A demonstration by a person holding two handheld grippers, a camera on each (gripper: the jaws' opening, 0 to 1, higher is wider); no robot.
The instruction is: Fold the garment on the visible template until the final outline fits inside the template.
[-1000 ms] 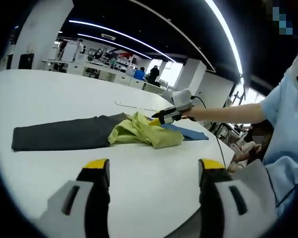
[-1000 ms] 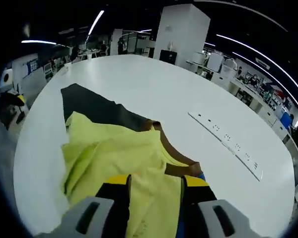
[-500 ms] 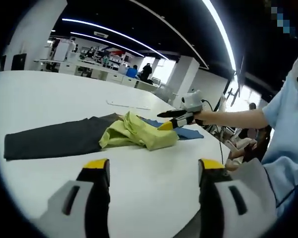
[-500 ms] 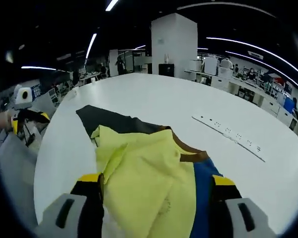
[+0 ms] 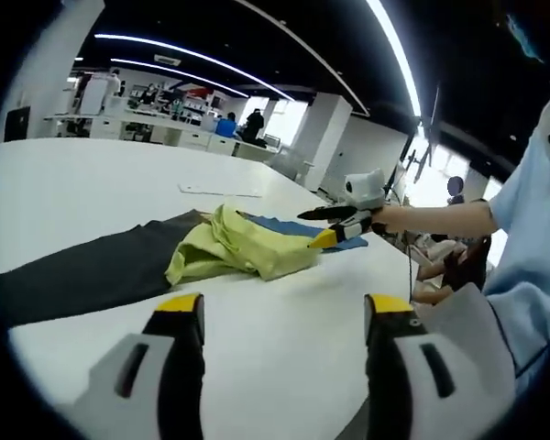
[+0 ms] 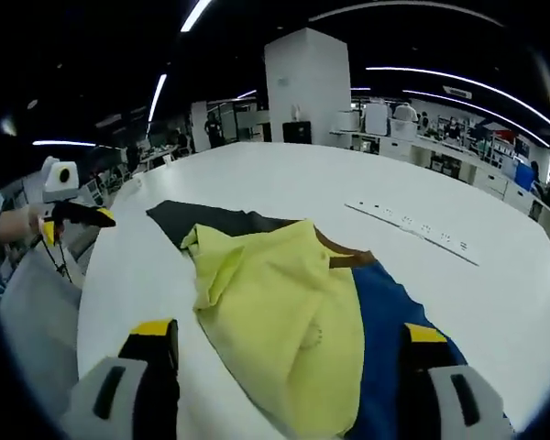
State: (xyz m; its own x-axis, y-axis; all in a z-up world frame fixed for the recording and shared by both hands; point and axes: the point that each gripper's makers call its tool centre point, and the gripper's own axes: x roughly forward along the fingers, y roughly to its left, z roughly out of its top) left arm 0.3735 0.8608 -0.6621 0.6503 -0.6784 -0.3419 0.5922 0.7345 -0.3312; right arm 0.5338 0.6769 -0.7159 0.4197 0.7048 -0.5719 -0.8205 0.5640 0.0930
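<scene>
You are holding both tongs wide open and empty: the left gripper is hovering over bare white table, and the right gripper is hanging just short of the crumpled yellow fabric garment. That garment is lying bunched ahead of your right jaws, partly over a flat blue cloth panel and a long dark grey fabric sheet; from your left tongs it is lying well ahead, slightly left of centre. It looks light, limp and likely to sag, so consider pinching a single layer at an outer corner or hem, not the heaped middle.
</scene>
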